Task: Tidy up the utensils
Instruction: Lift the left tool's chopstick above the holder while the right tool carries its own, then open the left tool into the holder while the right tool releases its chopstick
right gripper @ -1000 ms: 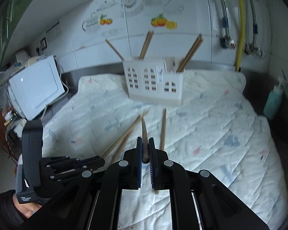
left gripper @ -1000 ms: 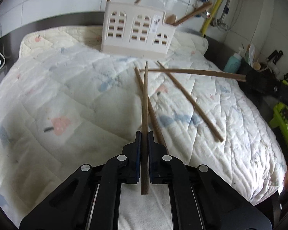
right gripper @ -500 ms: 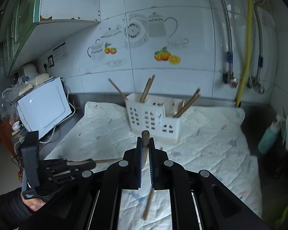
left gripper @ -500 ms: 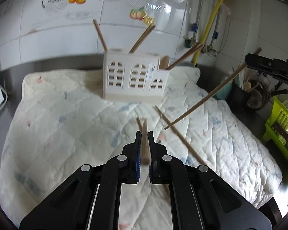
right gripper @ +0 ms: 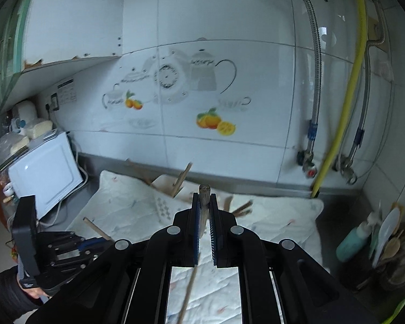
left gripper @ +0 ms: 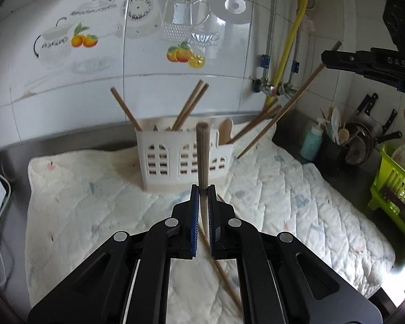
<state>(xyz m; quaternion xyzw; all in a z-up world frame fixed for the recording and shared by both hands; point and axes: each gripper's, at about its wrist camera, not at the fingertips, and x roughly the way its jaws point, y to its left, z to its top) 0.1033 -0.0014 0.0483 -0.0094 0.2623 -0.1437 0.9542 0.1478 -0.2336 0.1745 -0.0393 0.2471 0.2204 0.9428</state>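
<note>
My left gripper (left gripper: 203, 193) is shut on a wooden chopstick (left gripper: 202, 156) that points forward and up, in front of the white utensil holder (left gripper: 185, 159). The holder stands at the back of the quilted mat and holds several chopsticks and a wooden spoon. My right gripper (right gripper: 204, 202) is shut on another chopstick (right gripper: 204, 193), raised high; it also shows at the upper right of the left wrist view (left gripper: 289, 102), slanting down toward the holder's right end. One chopstick (left gripper: 221, 264) lies on the mat under my left gripper.
The white quilted mat (left gripper: 297, 202) covers a steel counter against a tiled wall. A microwave (right gripper: 43, 172) stands at the left. A teal bottle (left gripper: 311, 143), a dark pot of utensils, knives and a green rack (left gripper: 394, 186) sit at the right.
Both grippers have lifted their chopsticks off the mat and tipped up. The right one has risen high; the left has moved closer to the holder.
</note>
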